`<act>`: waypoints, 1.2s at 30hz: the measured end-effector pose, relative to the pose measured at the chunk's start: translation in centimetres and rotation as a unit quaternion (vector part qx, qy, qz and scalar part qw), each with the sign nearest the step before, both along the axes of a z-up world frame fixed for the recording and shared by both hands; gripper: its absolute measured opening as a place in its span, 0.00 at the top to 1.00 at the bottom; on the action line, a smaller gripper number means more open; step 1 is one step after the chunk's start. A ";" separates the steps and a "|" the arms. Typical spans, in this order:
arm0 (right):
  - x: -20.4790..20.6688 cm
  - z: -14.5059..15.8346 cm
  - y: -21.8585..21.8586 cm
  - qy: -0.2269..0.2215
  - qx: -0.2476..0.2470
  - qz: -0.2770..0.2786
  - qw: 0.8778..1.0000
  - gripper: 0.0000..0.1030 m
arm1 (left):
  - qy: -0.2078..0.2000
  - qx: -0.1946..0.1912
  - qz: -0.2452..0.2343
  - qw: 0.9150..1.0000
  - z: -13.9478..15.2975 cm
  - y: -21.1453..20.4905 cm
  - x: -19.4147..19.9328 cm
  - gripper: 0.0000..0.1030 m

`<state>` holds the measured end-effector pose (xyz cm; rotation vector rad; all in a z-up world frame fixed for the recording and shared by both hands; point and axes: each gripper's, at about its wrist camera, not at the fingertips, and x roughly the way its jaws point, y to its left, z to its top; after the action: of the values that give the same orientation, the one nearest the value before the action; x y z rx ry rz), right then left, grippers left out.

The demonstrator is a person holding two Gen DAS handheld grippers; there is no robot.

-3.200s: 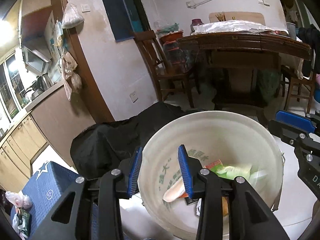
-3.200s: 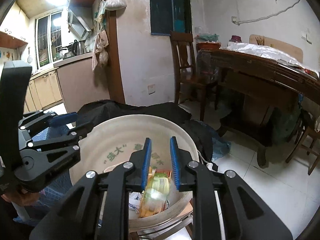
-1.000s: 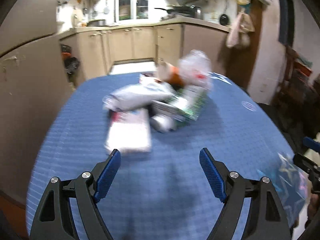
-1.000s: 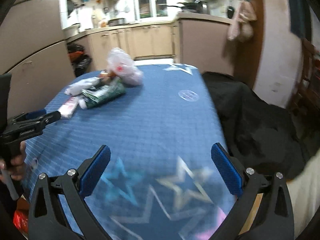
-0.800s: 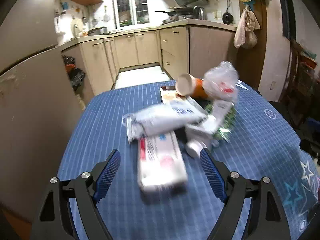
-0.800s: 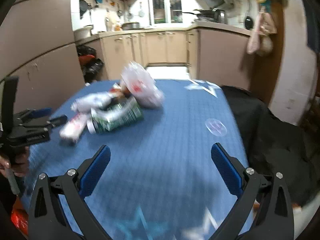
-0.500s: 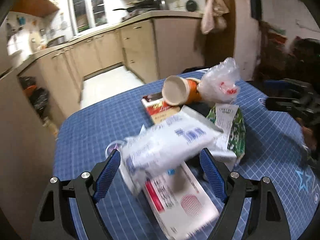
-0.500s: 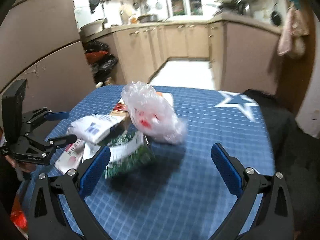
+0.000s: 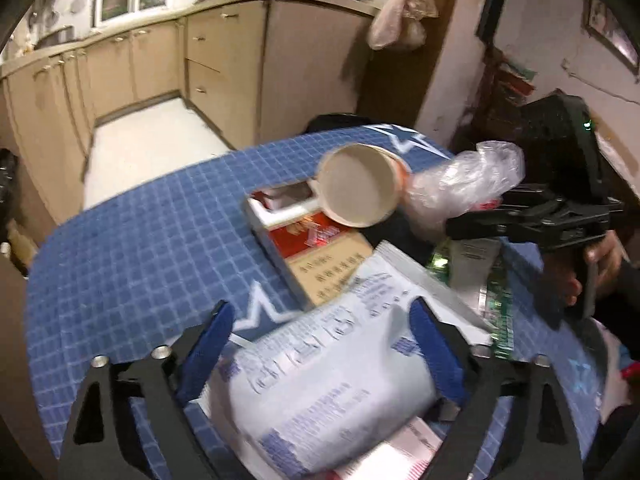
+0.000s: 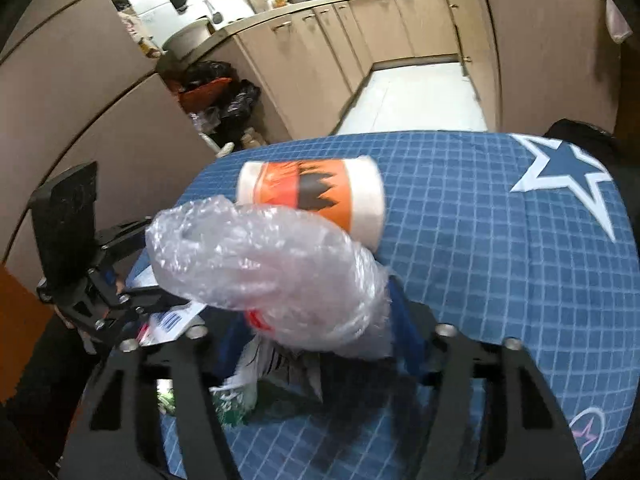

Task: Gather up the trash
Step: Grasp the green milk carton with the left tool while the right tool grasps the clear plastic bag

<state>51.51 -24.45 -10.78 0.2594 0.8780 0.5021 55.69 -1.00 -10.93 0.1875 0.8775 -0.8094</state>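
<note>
A pile of trash lies on the blue checked tablecloth (image 9: 140, 248). My left gripper (image 9: 320, 344) is open, its jaws on either side of a white printed pouch (image 9: 336, 376). Beyond it lie a red and tan carton (image 9: 320, 256), a tipped paper cup (image 9: 360, 192) and a green wrapper (image 9: 496, 300). My right gripper (image 10: 312, 332) is open around a crumpled clear plastic bag (image 10: 264, 264), which hides the fingertips. The orange and white cup (image 10: 316, 196) lies just behind the bag. The right gripper also shows in the left wrist view (image 9: 532, 216).
Kitchen cabinets (image 9: 168, 48) and a tiled floor (image 10: 412, 96) lie beyond the table's far edge. Black rubbish bags (image 10: 224, 96) stand by the cabinets. A dark cloth (image 10: 584, 136) hangs off the table's right side.
Both grippers have moved in close to the pile. The left now straddles the white pouch and the right now straddles the clear plastic bag. Both stay open.
</note>
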 end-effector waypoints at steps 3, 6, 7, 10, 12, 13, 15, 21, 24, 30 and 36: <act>-2.0 -0.1 -0.1 0.009 0.017 0.013 1.000 0.51 | 0.020 0.003 -0.032 0.999 -0.7 -0.7 -2.2 0.21; -5.0 0.2 0.2 0.007 0.020 0.026 0.999 0.53 | 0.020 0.006 -0.065 0.998 -0.8 -1.6 -6.0 0.21; -6.7 1.0 0.0 -0.009 0.024 0.024 0.999 0.53 | 0.018 0.009 -0.068 0.998 -0.7 -1.8 -7.3 0.21; -11.1 3.9 -1.9 -0.071 0.047 0.005 0.996 0.53 | 0.005 0.015 -0.104 0.994 -0.5 -1.7 -13.0 0.21; -13.7 5.3 -3.5 -0.092 0.068 -0.005 0.993 0.53 | -0.024 0.031 -0.075 0.996 0.2 -0.7 -15.0 0.21; -15.5 6.0 -4.4 -0.104 0.072 -0.012 0.992 0.53 | -0.032 0.026 -0.054 0.998 0.9 0.1 -15.6 0.21; -17.7 6.5 -5.4 -0.115 0.074 -0.016 0.990 0.53 | -0.044 0.000 -0.015 0.999 2.7 2.7 -16.9 0.21; -24.8 5.8 -8.0 -0.121 0.089 -0.032 0.988 0.52 | -0.064 -0.019 0.028 0.997 6.0 6.4 -21.4 0.21; -27.5 4.1 -9.2 -0.101 0.114 -0.061 0.986 0.52 | -0.069 -0.012 -0.047 0.996 5.9 3.9 -25.9 0.17; -30.9 1.7 -9.5 -0.064 0.127 -0.088 0.986 0.52 | -0.035 0.020 -0.120 0.992 2.1 -2.6 -29.4 0.16; -34.3 1.1 -10.9 -0.060 0.131 -0.110 0.983 0.52 | -0.028 0.059 -0.086 0.994 0.1 -5.8 -26.5 0.14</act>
<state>17.19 -35.33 -9.70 0.5549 0.6552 0.4210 29.15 -6.81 -10.80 0.3920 0.8641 -0.9077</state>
